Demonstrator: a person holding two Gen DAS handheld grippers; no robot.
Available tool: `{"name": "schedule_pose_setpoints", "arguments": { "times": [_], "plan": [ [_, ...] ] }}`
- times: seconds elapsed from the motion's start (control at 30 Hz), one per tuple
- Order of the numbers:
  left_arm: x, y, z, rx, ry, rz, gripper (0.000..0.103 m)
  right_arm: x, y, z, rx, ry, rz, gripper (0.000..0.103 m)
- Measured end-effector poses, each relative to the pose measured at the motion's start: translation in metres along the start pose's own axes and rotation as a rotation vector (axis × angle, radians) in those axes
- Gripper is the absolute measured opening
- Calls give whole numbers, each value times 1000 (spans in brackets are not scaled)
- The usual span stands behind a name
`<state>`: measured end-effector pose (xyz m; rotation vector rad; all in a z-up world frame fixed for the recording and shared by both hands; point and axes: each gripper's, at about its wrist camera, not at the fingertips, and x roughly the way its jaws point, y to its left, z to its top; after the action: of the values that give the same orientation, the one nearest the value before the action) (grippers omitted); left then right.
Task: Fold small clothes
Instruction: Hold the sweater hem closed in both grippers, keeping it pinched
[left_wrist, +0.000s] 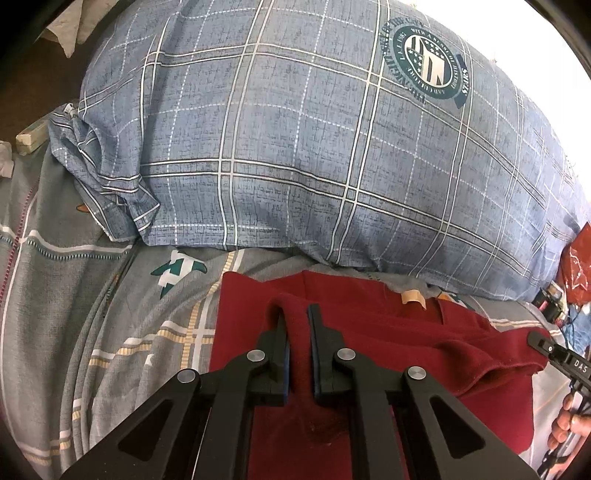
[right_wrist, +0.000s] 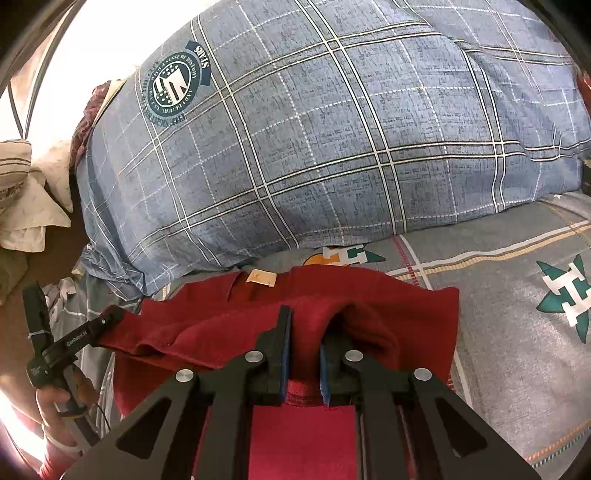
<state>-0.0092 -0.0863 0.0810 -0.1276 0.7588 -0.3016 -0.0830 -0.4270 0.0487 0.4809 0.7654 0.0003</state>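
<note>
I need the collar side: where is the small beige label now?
In both views the label lies on the red garment's far edge, just before the blue pillow.

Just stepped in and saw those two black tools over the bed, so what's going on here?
A person is folding a dark red knit garment on a grey patterned bedsheet, in front of a blue checked pillow. The left gripper and the right gripper are each shut on a bunched edge of the cloth, holding it raised above the rest of the garment.
</note>
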Motion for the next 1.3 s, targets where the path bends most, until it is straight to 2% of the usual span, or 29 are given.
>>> {"name": "schedule_pose_setpoints", "arguments": {
  "times": [1.3],
  "plan": [
    [24, 0, 6, -16, 18, 8, 8, 14, -4, 10, 24, -6, -23, 11]
  ]
}}
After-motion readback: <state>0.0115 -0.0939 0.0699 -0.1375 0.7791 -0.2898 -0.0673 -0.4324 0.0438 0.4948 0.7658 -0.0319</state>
